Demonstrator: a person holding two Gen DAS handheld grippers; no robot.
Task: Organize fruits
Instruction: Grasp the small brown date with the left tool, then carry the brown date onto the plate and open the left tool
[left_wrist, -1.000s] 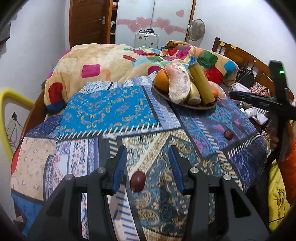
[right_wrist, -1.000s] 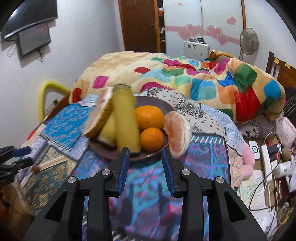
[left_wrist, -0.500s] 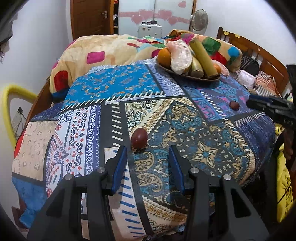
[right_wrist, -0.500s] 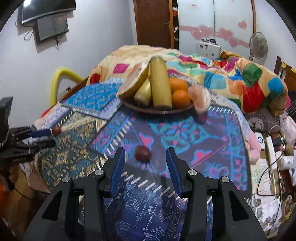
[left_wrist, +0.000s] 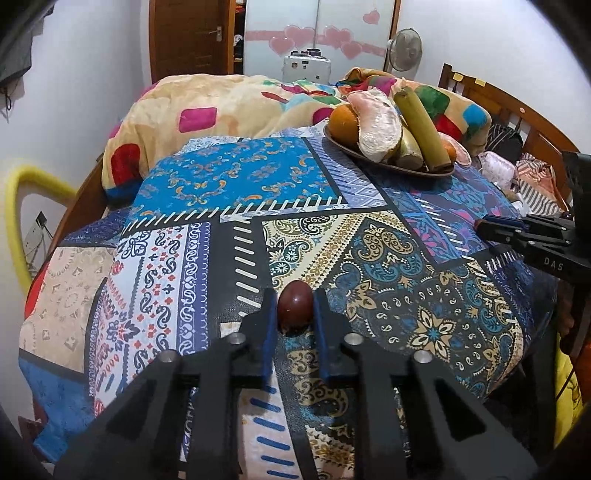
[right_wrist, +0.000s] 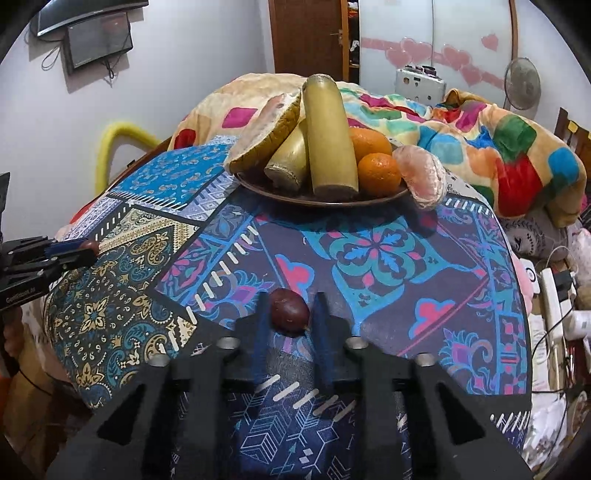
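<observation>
A small dark red fruit (left_wrist: 294, 306) lies on the patchwork tablecloth (left_wrist: 221, 192). My left gripper (left_wrist: 295, 301) is closing on it, both blue pads against its sides. A second dark red fruit (right_wrist: 290, 312) sits between the pads of my right gripper (right_wrist: 289, 301), whose jaws are closing and pressing on it. The brown plate (right_wrist: 332, 202) farther back holds a long banana (right_wrist: 328, 136), oranges (right_wrist: 378, 168) and pomelo pieces. In the left wrist view the plate (left_wrist: 369, 158) is at the upper right, and the right gripper (left_wrist: 484, 224) comes in from the right edge.
A colourful blanket (left_wrist: 229, 107) is heaped behind the table. A yellow hoop (left_wrist: 14, 206) stands at the left and a wooden bed frame (left_wrist: 517, 107) at the right. Cables and a power strip (right_wrist: 552, 291) lie past the table's right edge.
Both grippers have sunk toward the cloth and moved up to their fruits. Their jaws, wide apart before, now pinch a dark red fruit each.
</observation>
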